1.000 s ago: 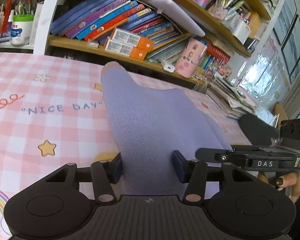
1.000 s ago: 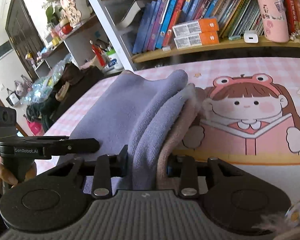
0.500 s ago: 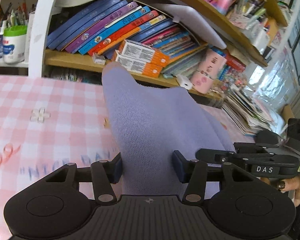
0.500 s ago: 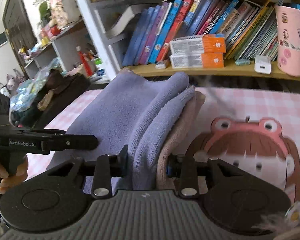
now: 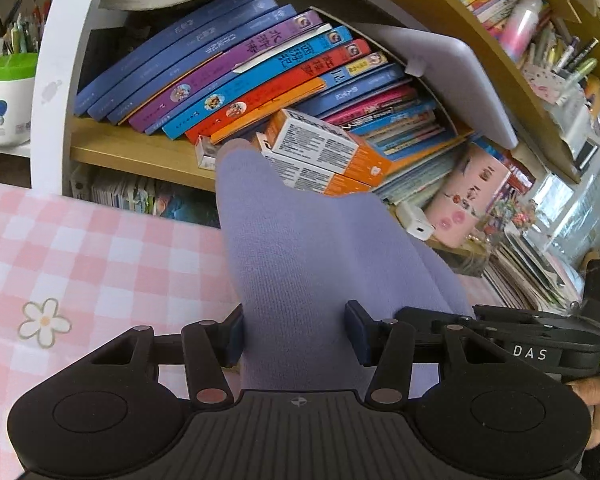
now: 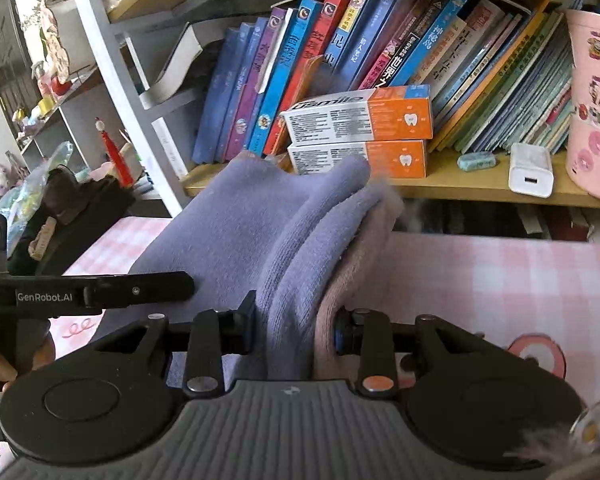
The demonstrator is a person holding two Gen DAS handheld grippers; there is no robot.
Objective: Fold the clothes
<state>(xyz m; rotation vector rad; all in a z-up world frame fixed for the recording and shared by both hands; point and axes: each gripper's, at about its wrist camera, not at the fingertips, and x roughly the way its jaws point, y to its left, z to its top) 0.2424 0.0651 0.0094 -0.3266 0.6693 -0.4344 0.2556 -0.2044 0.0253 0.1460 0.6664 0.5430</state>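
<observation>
A lavender knit garment (image 5: 308, 264) with a pink inner layer (image 6: 364, 248) is lifted above the pink checked table cover (image 5: 100, 264). My left gripper (image 5: 296, 334) is shut on one thick fold of it. My right gripper (image 6: 296, 326) is shut on the other bunched edge, lavender and pink layers together. The cloth stretches between both grippers and away toward the bookshelf. The right gripper shows at the right of the left wrist view (image 5: 500, 336); the left gripper shows at the left of the right wrist view (image 6: 88, 292).
A wooden bookshelf (image 6: 440, 188) with leaning books (image 5: 236, 68), two orange toothpaste boxes (image 6: 364, 120), a white charger (image 6: 530, 170) and a pink cup (image 6: 592, 112) stands just behind the table. Side shelves with clutter (image 6: 60, 184) stand at left.
Both grippers have risen and tilted up with the garment; the table print has dropped out of view and the bookshelf now fills the frames. The grip has not changed.
</observation>
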